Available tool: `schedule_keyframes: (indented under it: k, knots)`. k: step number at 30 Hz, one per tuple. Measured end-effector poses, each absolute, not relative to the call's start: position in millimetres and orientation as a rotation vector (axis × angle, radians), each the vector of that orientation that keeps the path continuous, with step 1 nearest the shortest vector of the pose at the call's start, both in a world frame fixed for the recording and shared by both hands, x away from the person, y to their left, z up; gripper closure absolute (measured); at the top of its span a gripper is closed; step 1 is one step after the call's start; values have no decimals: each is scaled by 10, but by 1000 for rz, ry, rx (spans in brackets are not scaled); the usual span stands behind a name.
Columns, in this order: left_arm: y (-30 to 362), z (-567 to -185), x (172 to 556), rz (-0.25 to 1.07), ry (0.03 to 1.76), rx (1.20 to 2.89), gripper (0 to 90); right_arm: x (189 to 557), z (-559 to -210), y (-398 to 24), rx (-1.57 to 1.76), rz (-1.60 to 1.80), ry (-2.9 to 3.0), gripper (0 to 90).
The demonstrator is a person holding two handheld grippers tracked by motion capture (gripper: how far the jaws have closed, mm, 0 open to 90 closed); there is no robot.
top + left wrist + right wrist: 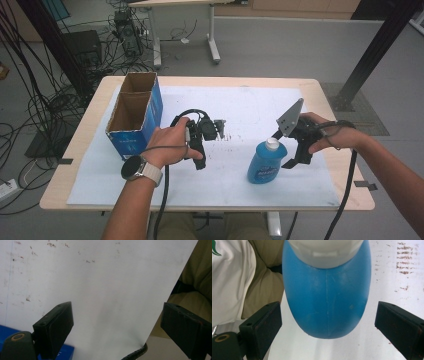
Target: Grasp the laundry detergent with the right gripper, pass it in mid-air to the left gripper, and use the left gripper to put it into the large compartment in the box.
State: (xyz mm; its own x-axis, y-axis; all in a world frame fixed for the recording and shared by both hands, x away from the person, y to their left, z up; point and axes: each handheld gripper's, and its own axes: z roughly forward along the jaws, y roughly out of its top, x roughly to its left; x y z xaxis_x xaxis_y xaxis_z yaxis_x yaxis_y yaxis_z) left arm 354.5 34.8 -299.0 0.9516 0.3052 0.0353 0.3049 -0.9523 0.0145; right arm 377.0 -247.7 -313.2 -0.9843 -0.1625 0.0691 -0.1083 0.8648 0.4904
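Blue bottle stands upright, cap up.

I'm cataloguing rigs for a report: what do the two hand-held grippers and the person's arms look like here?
Both are black. The left hand-held gripper trails a black cable, and a round dark-faced wristwatch with a pale strap sits on that wrist. The right hand-held gripper carries a grey three-cornered plate and its own cable. Forearms are sleeveless.

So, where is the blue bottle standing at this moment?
In the high view the blue bottle stands upright on the white sheet, right of centre, just before the open right tool and far from the cardboard box.
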Motion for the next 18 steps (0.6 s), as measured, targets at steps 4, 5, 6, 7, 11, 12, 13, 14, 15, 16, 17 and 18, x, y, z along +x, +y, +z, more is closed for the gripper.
schedule_keyframes:
  k: [4, 5, 6, 7, 11, 12, 13, 14, 15, 16, 17, 18]
  knots:
    - [343, -2995, 3547, 59, 480, 3094, 116, 3766, -3134, -2478, 212, -761, -2929, 71]
    - [341, -2995, 3547, 58, 479, 3094, 116, 3768, -3133, -2481, 211, -757, -2930, 71]
    - [341, -2994, 3548, 59, 479, 3095, 116, 3769, -3132, -2483, 209, -757, -2931, 71]
    - [341, -2994, 3547, 59, 480, 3093, 116, 3769, -3131, -2485, 209, -759, -2931, 71]
    - [343, -2992, 3549, 59, 478, 3096, 116, 3771, -3130, -2490, 204, -763, -2932, 71]
    - [343, -2992, 3549, 59, 478, 3096, 116, 3772, -3131, -2490, 204, -761, -2932, 71]
    - [342, -2992, 3548, 61, 480, 3095, 116, 3772, -3131, -2490, 204, -761, -2932, 71]
    - [340, -2991, 3546, 58, 480, 3095, 116, 3772, -3131, -2489, 205, -760, -2933, 72]
    - [340, -2992, 3545, 58, 481, 3094, 116, 3771, -3130, -2488, 206, -761, -2933, 71]
    - [339, -2993, 3545, 59, 481, 3095, 116, 3771, -3129, -2488, 205, -761, -2933, 71]
    - [339, -2993, 3545, 59, 481, 3095, 116, 3771, -3129, -2488, 205, -761, -2933, 71]
    - [339, -2993, 3545, 59, 481, 3096, 116, 3771, -3129, -2487, 205, -761, -2934, 71]
